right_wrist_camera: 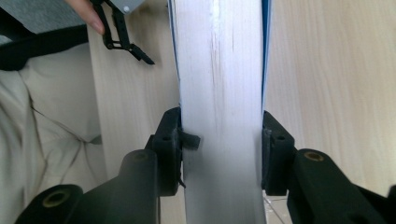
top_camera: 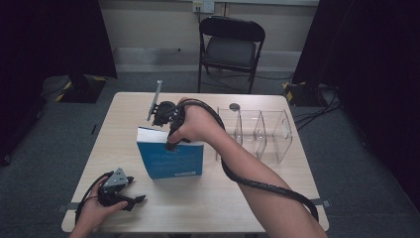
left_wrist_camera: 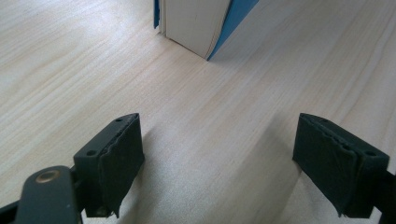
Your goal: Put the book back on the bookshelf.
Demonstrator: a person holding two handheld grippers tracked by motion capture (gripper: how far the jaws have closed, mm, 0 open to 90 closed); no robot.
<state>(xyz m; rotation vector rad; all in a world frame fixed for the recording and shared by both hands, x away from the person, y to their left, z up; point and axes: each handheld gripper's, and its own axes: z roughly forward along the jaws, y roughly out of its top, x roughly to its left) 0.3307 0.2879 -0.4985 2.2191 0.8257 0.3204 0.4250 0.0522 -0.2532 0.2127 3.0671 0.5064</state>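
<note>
1. Nearest the person, the left gripper (top_camera: pixel 130 191) is held low over the near left part of the table (top_camera: pixel 208 208). In the left gripper view its jaws are seen standing apart with only bare wood between them.
2. A little farther on, near the middle of the table, the blue book (top_camera: pixel 171 159) is stood upright on its lower edge. Its long axis is run across the table from left to right, and its blue cover is faced toward the person, leaning slightly.
3. The top edge of the book is clamped by the right gripper (top_camera: pixel 172 144), which is pointed downward. In the right gripper view (right_wrist_camera: pixel 222 149) the page block is seen pressed between the two pads, one on each cover.
4. Beyond and to the right of the book, a clear divided organizer (top_camera: pixel 257 133) is set on the table, well apart from the book.
5. Farthest off, a black folding chair (top_camera: pixel 230 47) is placed behind the table.
</note>
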